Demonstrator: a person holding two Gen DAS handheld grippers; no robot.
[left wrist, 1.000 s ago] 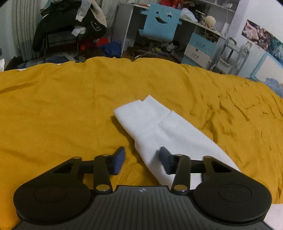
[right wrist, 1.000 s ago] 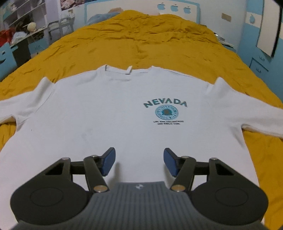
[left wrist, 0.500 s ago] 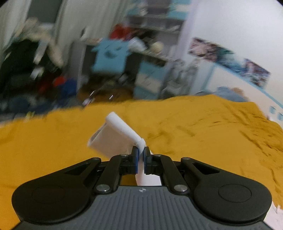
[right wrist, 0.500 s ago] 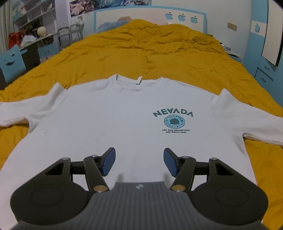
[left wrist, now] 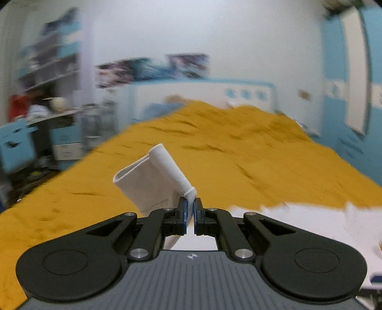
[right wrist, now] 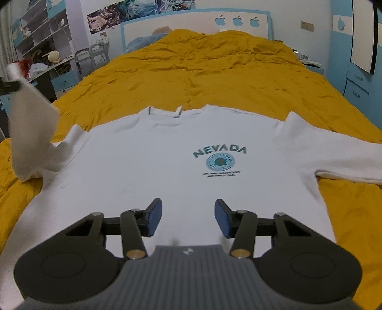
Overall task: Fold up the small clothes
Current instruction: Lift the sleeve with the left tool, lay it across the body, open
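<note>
One sleeve cuff point(left wrist: 188, 195) between clamped jaws

Bedspread point(right wrist: 214, 71) beyond shirt point(right wrist: 167, 167) clear; lifted sleeve point(right wrist: 31, 133) blocks left side, headboard point(right wrist: 191, 26) far back.

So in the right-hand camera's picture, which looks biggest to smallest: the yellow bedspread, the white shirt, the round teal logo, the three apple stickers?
1. Yellow bedspread and white shirt: similar spread in the picture; the shirt lies nearer, so I won't rank them.
2. Round teal logo.
3. Each apple sticker, though they are far off.

White sweatshirt point(right wrist: 167, 162) on mustard-yellow bed point(right wrist: 226, 71)
</note>
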